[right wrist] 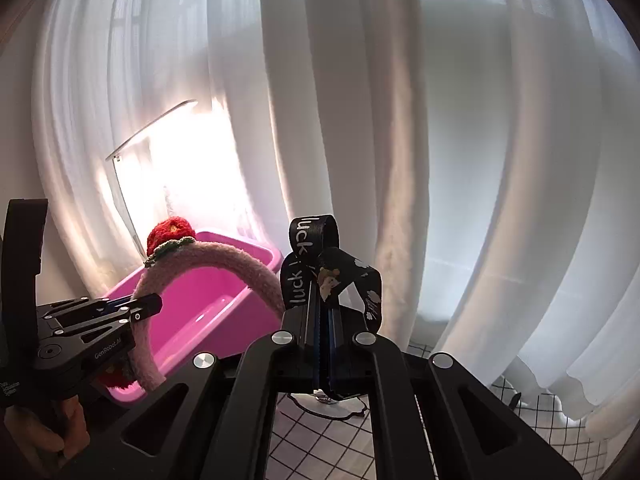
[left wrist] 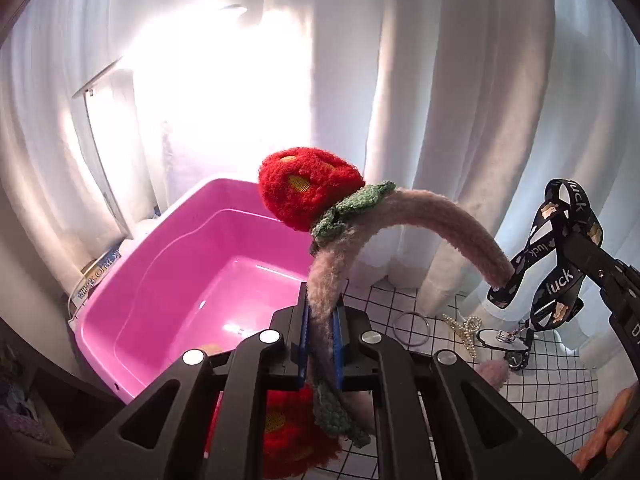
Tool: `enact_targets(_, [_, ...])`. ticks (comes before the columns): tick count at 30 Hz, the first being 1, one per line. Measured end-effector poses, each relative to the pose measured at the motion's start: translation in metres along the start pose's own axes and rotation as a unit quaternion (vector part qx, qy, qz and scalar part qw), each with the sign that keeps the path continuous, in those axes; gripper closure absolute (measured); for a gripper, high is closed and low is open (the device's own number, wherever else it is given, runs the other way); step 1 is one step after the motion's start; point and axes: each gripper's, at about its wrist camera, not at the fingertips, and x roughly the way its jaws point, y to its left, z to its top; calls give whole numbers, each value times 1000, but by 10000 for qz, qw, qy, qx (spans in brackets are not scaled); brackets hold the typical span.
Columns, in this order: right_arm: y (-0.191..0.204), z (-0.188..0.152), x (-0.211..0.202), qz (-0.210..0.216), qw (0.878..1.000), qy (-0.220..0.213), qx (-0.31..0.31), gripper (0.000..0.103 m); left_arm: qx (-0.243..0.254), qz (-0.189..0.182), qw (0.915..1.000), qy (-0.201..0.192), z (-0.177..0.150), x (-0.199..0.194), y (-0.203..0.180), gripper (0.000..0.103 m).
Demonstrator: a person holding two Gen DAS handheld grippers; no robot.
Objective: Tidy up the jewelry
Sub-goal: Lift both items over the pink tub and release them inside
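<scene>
Nearest the lens in the left wrist view, the left gripper (left wrist: pixel 320 320) fills the bottom of the frame, its blue-padded jaws clenched on one leg of a fuzzy pink headband (left wrist: pixel 432 216). The band arches up and to the right from the jaws, with a red knitted strawberry (left wrist: pixel 308 188) and green leaves at centre frame; a second strawberry hangs below the jaws at the bottom edge. Behind it, at left centre, the pink plastic bin (left wrist: pixel 132 280) stands open and looks nearly empty, with only a small pale item showing at its near rim. At the right edge the right gripper (right wrist: pixel 322 320), seen close in its own view, is clamped on a black lanyard (right wrist: pixel 304 264) printed "luck", whose loops rise above the jaws and whose clip end dangles beneath. Still on the checked tablecloth (left wrist: pixel 560 376) at lower right lie a thin metal bangle (left wrist: pixel 412 330), a pearl hair claw (left wrist: pixel 466 330) and some orange pieces near the corner. The sorting seems at an early stage: two items are lifted, none clearly stowed, several left. Both grippers are held clear above the table, angled downward toward the bin, and a hand (right wrist: pixel 48 432) on the left tool's handle shows at lower left in the right wrist view.
</scene>
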Motion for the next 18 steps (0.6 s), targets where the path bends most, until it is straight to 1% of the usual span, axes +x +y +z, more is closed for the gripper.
enact_targets(4, [44,34,24,394,9989,-122,-230,100,-117,363,9992,-133,24,-2,44,93])
enact_targets(6, [65,43,44,561,9979,-60,-317,100,-168,542,9984,-81,33,0,69,93])
enact_targets(8, [88,50,65,734,9966,47,-381,100,-232,709,9972,57,35,7,96,93])
enact_targets(10, [111,50,87,865,9950,203,-459,100,-304,828,9958,254,33,22,118,93])
enact_targets(13, [138,47,124,1017,9919,549,-523,100,-380,962,9931,546,22,43,143,93])
enact_targets(18, [165,28,177,1069,9847,1242,-596,100,-442,1034,9887,988,5,76,167,93])
